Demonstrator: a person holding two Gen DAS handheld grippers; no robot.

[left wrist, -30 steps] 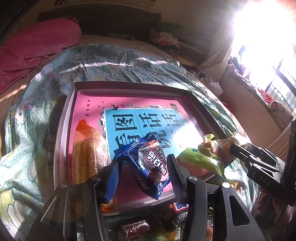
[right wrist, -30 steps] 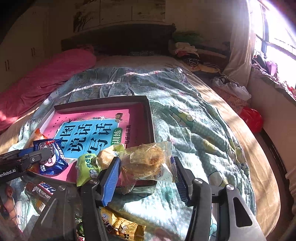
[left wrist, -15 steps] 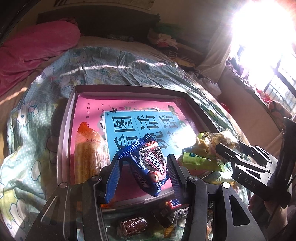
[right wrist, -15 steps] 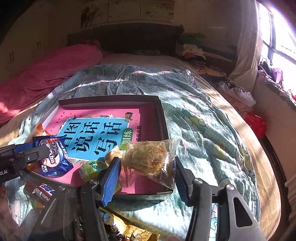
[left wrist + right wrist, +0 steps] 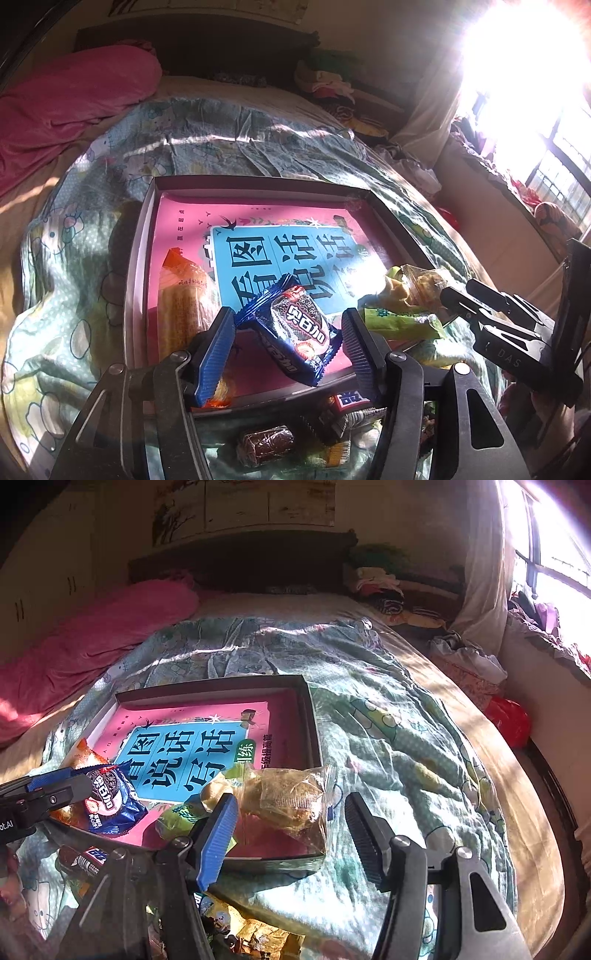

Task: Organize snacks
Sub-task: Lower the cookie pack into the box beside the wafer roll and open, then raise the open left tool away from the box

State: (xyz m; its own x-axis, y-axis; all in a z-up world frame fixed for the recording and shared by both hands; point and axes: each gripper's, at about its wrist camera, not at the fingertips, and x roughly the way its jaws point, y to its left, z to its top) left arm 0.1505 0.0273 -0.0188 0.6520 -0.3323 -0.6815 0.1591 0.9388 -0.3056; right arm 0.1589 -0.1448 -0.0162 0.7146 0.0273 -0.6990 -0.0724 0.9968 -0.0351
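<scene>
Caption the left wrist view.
Left gripper opening around a blue cookie packet over the box on the bed.

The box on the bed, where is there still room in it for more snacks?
The far half of the box, over the pink and blue book, is bare up to the back wall. The near edge is crowded: orange packet, blue cookie packet, green packet, clear pastry bag.

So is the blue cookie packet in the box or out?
In. The blue cookie packet lies over the pink book inside the box, beside an orange snack.

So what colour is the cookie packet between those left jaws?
Dark blue, with a cookie picture and white lettering on it: the cookie packet shows best in the left wrist view.
</scene>
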